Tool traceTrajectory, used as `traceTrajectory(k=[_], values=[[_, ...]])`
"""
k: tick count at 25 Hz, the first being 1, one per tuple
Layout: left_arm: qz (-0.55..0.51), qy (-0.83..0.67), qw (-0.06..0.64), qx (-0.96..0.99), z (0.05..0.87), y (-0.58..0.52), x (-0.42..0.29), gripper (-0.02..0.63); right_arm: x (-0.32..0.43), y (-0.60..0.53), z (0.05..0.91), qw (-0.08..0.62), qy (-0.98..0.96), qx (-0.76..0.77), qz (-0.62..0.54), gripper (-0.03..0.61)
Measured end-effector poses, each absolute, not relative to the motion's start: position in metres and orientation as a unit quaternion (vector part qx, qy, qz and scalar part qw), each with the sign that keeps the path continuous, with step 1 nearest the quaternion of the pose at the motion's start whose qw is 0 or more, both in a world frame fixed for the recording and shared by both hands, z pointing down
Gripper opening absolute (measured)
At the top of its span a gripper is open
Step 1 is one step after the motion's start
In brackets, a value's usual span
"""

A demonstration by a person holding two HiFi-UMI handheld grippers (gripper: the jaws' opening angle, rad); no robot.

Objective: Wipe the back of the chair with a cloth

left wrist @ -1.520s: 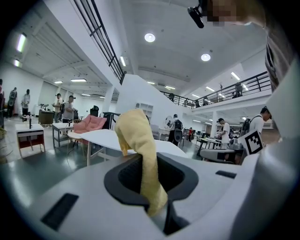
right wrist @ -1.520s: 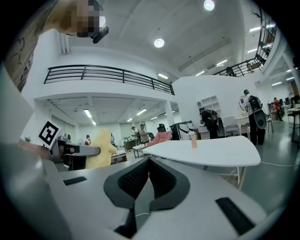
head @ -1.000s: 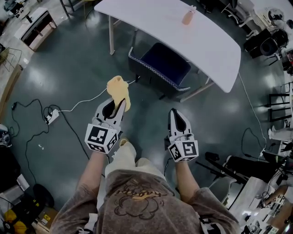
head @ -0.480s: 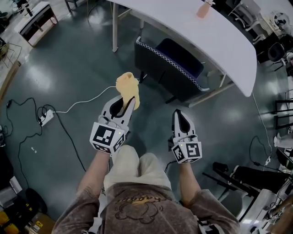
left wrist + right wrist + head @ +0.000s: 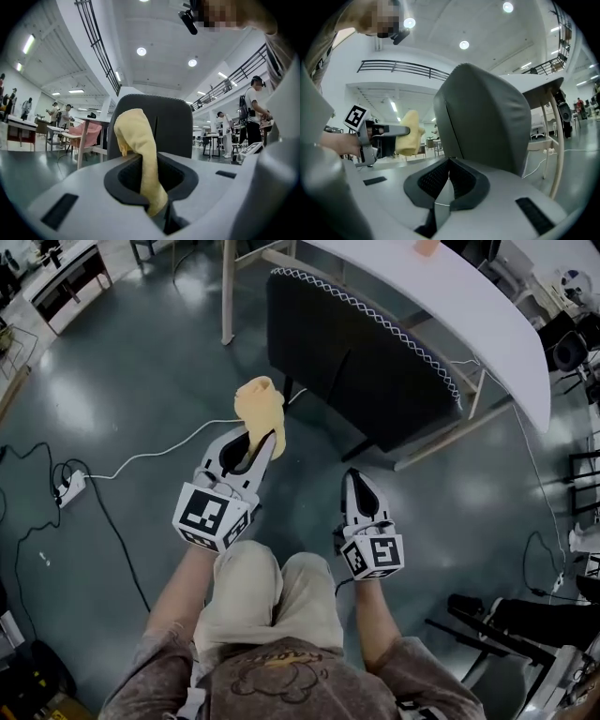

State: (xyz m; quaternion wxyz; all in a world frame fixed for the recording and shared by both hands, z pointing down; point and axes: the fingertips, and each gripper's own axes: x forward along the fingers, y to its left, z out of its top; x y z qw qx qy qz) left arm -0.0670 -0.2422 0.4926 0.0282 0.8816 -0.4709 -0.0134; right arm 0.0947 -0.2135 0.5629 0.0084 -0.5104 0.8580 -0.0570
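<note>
**A:** Where's the cloth (image 5: 261, 409)?

**B:** In the left tool (image 5: 253, 448). The jaws are clamped on its lower end, and the rest bunches up past the tips toward 12 o'clock. The chair (image 5: 356, 362) stands at 1 o'clock from it, near but not touching, with its back facing the person. It is tucked under the counter (image 5: 478, 310).

**A:** And the right tool (image 5: 358, 482)?

**B:** Jaws together, nothing in them. It sits at 6 o'clock of the chair.

**A:** How will the cloth handle?

**B:** Soft, light and floppy, I'd judge. The free wad should flatten against the back under pressure. Keep the bite deep on the tail, or dragging may pull it out. The back looks smooth and firm, though the chair might shift if pushed hard.
</note>
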Motion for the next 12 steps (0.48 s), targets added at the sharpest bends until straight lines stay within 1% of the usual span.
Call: traceTrajectory(k=[3,12], values=[[-0.017,-0.465,0.02,0.885,0.511,-0.248,-0.053,0.063,0.109,-0.215,0.589,0.012,0.854,-0.517,-0.061,0.025],[-0.02,-0.454,0.005,0.891,0.551,-0.24,-0.039,0.063,0.098,-0.21,0.632,0.033,0.865,-0.498,-0.054,0.025]])
